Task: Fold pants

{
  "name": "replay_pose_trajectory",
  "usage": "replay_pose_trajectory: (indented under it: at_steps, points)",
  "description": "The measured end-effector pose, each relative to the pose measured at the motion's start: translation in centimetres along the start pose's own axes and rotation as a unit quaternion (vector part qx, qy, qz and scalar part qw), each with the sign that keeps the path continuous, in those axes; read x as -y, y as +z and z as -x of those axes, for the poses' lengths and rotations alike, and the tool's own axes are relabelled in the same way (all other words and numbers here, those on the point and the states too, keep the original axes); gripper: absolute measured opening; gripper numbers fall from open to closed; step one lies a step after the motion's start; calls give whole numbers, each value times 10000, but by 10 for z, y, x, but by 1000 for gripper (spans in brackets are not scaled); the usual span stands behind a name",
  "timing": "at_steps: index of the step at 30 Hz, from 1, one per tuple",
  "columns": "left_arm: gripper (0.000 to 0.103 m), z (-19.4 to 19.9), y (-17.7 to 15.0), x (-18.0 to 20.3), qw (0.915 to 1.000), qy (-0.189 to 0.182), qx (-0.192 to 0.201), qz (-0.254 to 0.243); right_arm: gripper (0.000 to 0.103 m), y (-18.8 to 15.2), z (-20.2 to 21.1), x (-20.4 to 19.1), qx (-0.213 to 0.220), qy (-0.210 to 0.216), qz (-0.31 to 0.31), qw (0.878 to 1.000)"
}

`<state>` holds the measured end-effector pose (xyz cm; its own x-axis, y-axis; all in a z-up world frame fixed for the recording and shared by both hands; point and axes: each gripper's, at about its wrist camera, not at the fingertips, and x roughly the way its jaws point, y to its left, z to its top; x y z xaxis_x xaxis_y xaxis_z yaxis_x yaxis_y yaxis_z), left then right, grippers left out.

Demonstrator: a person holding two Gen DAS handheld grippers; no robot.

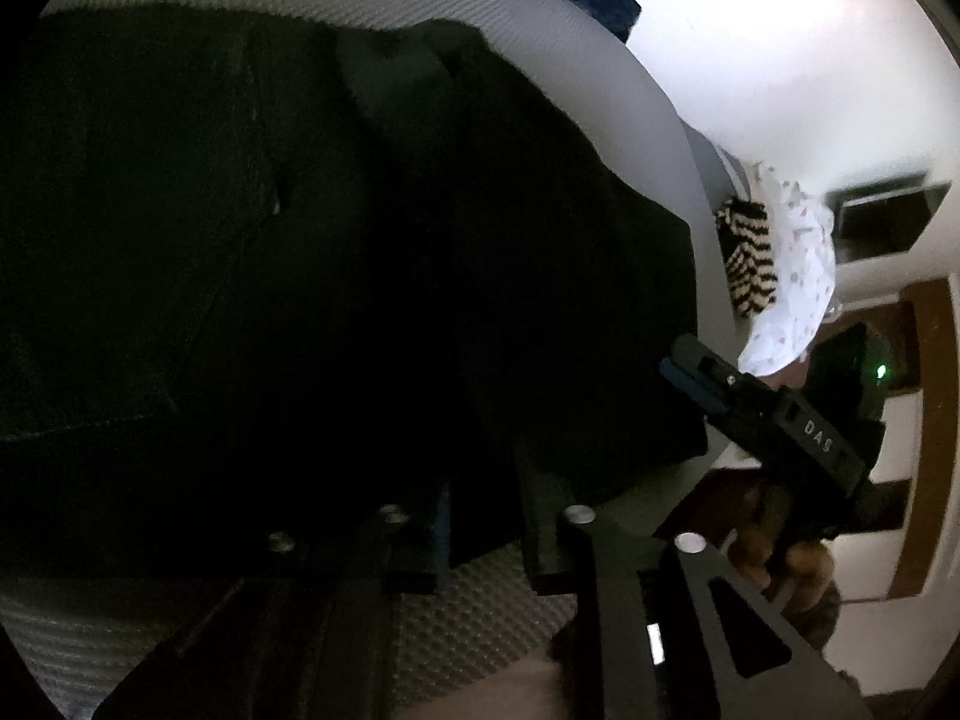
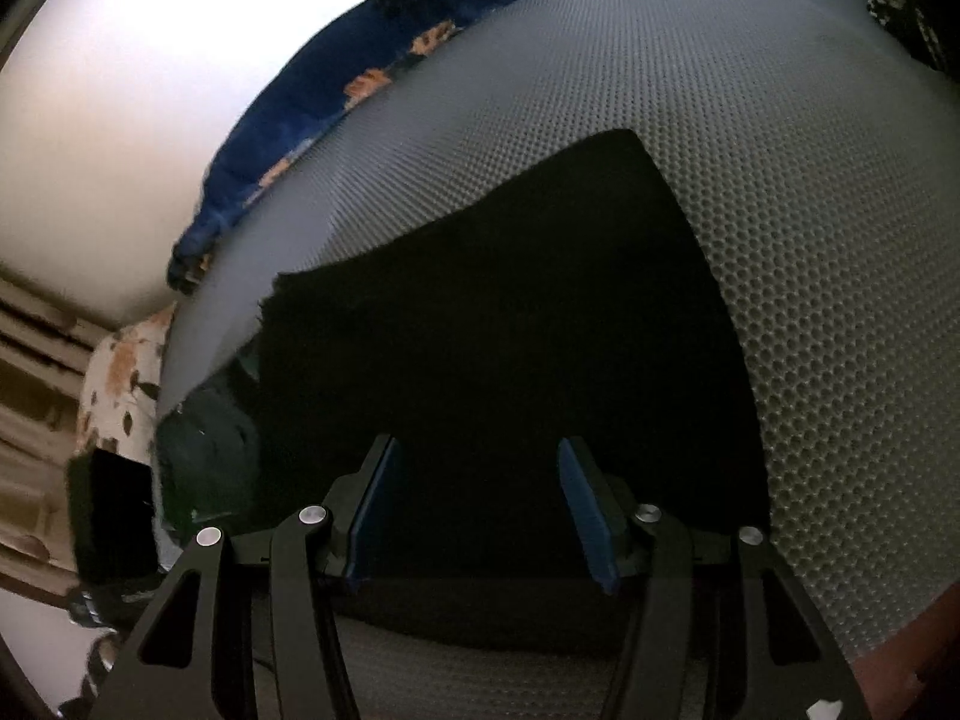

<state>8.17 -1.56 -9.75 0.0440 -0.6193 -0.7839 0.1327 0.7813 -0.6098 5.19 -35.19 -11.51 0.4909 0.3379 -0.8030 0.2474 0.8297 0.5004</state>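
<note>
The pants (image 2: 510, 330) lie black and flat on the grey dimpled mat (image 2: 780, 180), filling the near half of it, with their far edge running from about nine o'clock up to one o'clock in the right wrist view and a square corner at the one o'clock end. Their near hem sits right at the tips of the right gripper (image 2: 480, 504), straight ahead at twelve o'clock; its blue pads are spread well apart with dark cloth lying between and under them, but nothing is pinched there that I can see. The left gripper (image 1: 480, 552) is at the same near edge, its fingers drawn close together; the cloth there is so dark that I cannot tell whether it is pinching a fold or merely resting on it. From the left wrist view the pants (image 1: 300, 240) stretch away toward eleven o'clock, so the long axis seems to run away from both grippers, and the right gripper (image 1: 696, 378) shows at three o'clock by the cloth's side edge. Both are about equally near the hem; the next fold, I'd judge, goes forward toward twelve o'clock. A blue printed cloth (image 2: 288, 138) lies beyond the mat at ten o'clock.
</note>
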Motion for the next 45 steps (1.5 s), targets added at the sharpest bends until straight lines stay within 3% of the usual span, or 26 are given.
replay_pose_trajectory:
  at_steps: [4, 8, 12, 14, 18, 22, 24, 30, 35, 42, 45]
  points:
    - [33, 17, 3, 14, 9959, 630, 340, -550, 52, 6, 10, -8, 217, -224, 252, 9992]
    - [34, 27, 18, 35, 9802, 1123, 1083, -1220, 52, 22, 17, -14, 582, -761, 736, 9927]
    - [36, 13, 40, 62, 9614, 1119, 1475, -2036, 52, 41, 9, -15, 743, -1182, 1050, 9846]
    - [36, 1, 53, 66, 9586, 1111, 1427, -2201, 52, 50, 2, -14, 784, -1319, 1140, 9816]
    - [36, -20, 84, 62, 9635, 1054, 1266, -2108, 52, 62, -9, -12, 845, -1582, 1273, 9755]
    - [36, -45, 107, 61, 9639, 1249, 1084, -2087, 52, 70, -21, -9, 891, -1963, 1494, 9650]
    - [36, -44, 110, 56, 9663, 1102, 1141, -2027, 53, 74, -25, -6, 853, -2000, 1448, 9653]
    - [36, -45, 102, 62, 9617, 1233, 1137, -2170, 54, 76, -24, -6, 854, -2042, 1405, 9650]
    - [59, -12, 83, 54, 9688, 1145, 1309, -1766, 53, 62, -6, -13, 881, -1868, 1218, 9708]
    - [61, 68, 30, 13, 9734, 1106, 1788, -909, 53, 20, -9, -33, 581, -1694, 1313, 9750]
    - [62, 102, 10, -9, 9706, 1214, 2014, -519, 53, -2, -20, -51, 354, -1554, 1469, 9762]
